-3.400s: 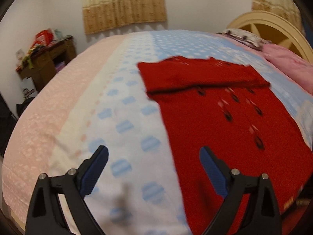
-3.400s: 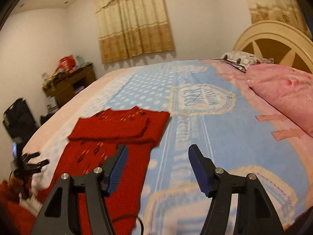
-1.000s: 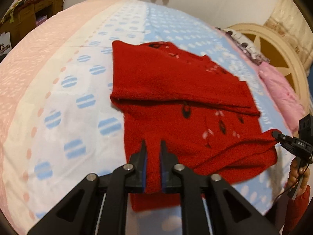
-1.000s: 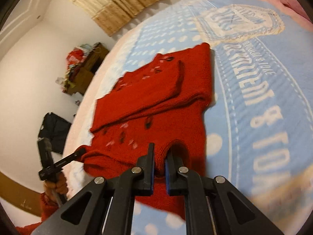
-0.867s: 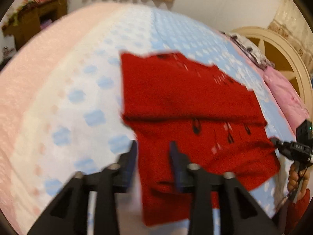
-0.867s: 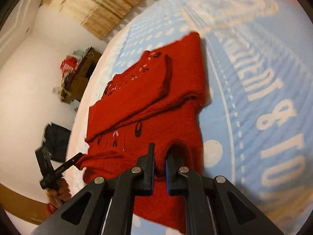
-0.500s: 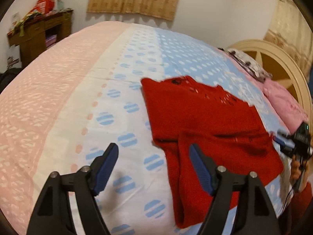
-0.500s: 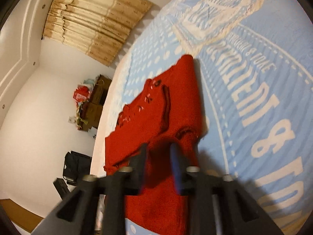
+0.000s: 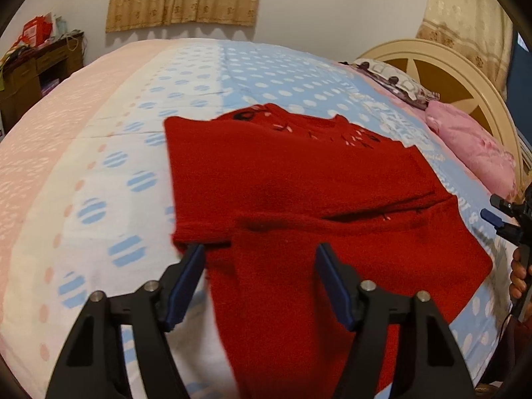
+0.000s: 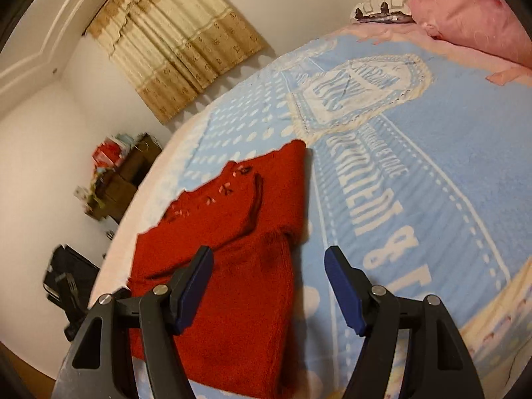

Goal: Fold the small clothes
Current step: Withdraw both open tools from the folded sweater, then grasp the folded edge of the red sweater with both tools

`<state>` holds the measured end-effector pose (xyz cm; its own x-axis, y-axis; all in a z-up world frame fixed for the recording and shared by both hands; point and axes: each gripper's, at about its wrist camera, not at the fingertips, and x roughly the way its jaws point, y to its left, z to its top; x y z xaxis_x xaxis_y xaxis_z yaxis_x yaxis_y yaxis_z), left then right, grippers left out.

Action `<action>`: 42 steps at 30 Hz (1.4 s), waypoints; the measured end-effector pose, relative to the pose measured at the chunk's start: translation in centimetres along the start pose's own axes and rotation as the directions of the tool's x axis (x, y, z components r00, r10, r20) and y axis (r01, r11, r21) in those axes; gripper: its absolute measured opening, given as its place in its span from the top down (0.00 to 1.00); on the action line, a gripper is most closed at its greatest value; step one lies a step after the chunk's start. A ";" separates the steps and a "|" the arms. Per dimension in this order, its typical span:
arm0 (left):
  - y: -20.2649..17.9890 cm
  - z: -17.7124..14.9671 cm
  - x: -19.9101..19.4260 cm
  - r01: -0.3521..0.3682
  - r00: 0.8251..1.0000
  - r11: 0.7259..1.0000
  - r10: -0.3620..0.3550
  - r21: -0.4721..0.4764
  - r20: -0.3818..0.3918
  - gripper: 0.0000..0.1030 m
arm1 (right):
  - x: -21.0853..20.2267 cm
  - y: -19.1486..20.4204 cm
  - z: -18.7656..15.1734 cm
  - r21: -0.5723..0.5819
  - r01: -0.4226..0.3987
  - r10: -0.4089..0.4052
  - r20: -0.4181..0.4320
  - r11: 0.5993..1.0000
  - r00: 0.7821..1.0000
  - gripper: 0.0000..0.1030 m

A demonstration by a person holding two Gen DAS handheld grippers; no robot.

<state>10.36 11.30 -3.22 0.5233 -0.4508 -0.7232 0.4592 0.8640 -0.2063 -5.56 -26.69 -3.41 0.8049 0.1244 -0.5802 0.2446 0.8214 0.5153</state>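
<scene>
A small red knitted sweater (image 9: 299, 199) lies folded on the bed; it also shows in the right wrist view (image 10: 229, 242). Its lower part is laid up over the body, with the sleeves folded across the top. My left gripper (image 9: 259, 269) is open and empty, just above the sweater's near left edge. My right gripper (image 10: 269, 276) is open and empty, above the sweater's right edge. The right gripper also shows at the far right of the left wrist view (image 9: 508, 219).
The bed has a blue, white and pink dotted blanket (image 9: 99, 166). A pink pillow (image 9: 472, 149) and a cream headboard (image 9: 449, 63) are at the right. A wooden desk (image 9: 30, 66) with clutter stands at the far left by the wall.
Both grippers held the sweater's lower hem shut a second ago, carried it up over the body, then opened and let go. The hem now lies folded on the sweater.
</scene>
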 end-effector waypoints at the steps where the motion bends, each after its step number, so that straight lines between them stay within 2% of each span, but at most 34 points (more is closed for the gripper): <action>1: 0.0 -0.1 0.3 0.004 1.000 1.000 -0.004 -0.006 -0.008 0.35 | 0.1 0.1 -0.2 -0.009 0.005 -0.005 -0.006 1.000 1.000 0.32; 7: 0.4 0.0 1.3 0.063 0.998 0.996 -0.064 -0.059 -0.022 0.36 | 1.7 0.4 -1.0 -0.014 0.014 -0.014 -0.026 1.000 1.000 0.32; 10: 0.2 0.3 1.8 0.051 0.998 0.996 -0.053 -0.071 -0.024 0.37 | 1.8 0.4 -1.2 -0.004 0.009 -0.009 -0.029 1.000 1.000 0.32; 11: 0.0 0.3 1.7 0.052 0.998 0.996 -0.054 -0.074 -0.020 0.49 | 1.8 0.4 -1.3 -0.004 0.011 -0.011 -0.027 1.000 1.000 0.32; 12: -0.2 0.3 1.7 0.066 0.997 0.995 -0.068 -0.075 -0.024 0.71 | 1.6 0.5 -1.3 -0.005 0.015 -0.015 -0.024 1.000 1.000 0.32; 13: -0.2 0.3 1.7 0.067 0.997 0.995 -0.070 -0.077 -0.030 0.80 | 1.5 0.4 -1.4 -0.008 0.020 -0.020 -0.020 1.000 1.000 0.32; 14: -0.3 0.1 1.6 0.059 0.998 0.995 -0.061 -0.078 -0.034 0.85 | 1.4 0.4 -1.4 -0.013 0.028 -0.028 -0.016 1.000 0.999 0.32; 16: -0.3 -0.2 1.3 0.055 0.998 0.995 -0.057 -0.077 -0.023 0.89 | 1.2 0.5 -1.3 -0.028 0.044 -0.044 -0.008 0.999 0.999 0.32; 22: -0.2 -0.6 0.7 0.060 0.998 0.994 -0.060 -0.088 0.008 0.89 | 1.3 1.8 -0.6 -0.150 0.095 -0.094 0.013 0.984 0.995 0.32; 26: -0.5 -0.2 1.5 0.046 0.999 0.996 -0.047 -0.081 -0.004 0.89 | 3.7 2.9 -0.2 -0.267 0.159 -0.171 -0.023 0.951 0.985 0.32; 29: -0.7 -0.2 1.6 0.049 0.999 0.995 -0.050 -0.084 -0.002 0.79 | 5.3 3.7 -0.4 -0.355 0.223 -0.245 -0.018 0.908 0.969 0.32; 32: -0.7 -0.2 1.7 0.065 0.998 0.993 -0.065 -0.096 0.001 0.73 | 6.9 3.7 -0.5 -0.364 0.198 -0.233 -0.053 0.910 0.971 0.33; 33: -0.8 -0.2 1.7 0.062 0.998 0.994 -0.062 -0.089 0.001 0.73 | 7.3 3.7 -0.5 -0.369 0.194 -0.232 -0.061 0.909 0.971 0.35; 37: -0.9 -0.1 1.9 0.059 0.998 0.995 -0.060 -0.080 -0.003 0.73 | 9.0 4.0 -1.0 -0.394 0.176 -0.233 -0.102 0.902 0.967 0.62; 39: -1.0 -0.1 2.0 0.056 0.998 0.996 -0.057 -0.075 -0.008 0.76 | 9.1 4.1 -1.1 -0.393 0.187 -0.242 -0.093 0.900 0.966 0.65; 40: -1.1 -0.1 1.9 0.048 0.999 0.997 -0.049 -0.068 -0.009 0.79 | 8.9 4.0 -1.1 -0.389 0.187 -0.239 -0.088 0.902 0.967 0.76; 41: -1.2 -0.1 1.9 0.037 0.999 0.997 -0.038 -0.060 -0.010 0.90 | 8.7 3.9 -1.1 -0.384 0.187 -0.236 -0.084 0.904 0.968 0.86; 42: -1.3 -0.1 1.9 0.035 0.999 0.998 -0.036 -0.052 -0.011 0.92 | 8.3 3.9 -1.1 -0.380 0.184 -0.230 -0.078 0.907 0.970 0.87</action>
<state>10.65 9.35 -4.37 0.4987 -0.4793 -0.7222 0.4393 0.8580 -0.2660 1.53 -21.82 -6.90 0.6823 -0.0245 -0.7306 0.1647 0.9789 0.1210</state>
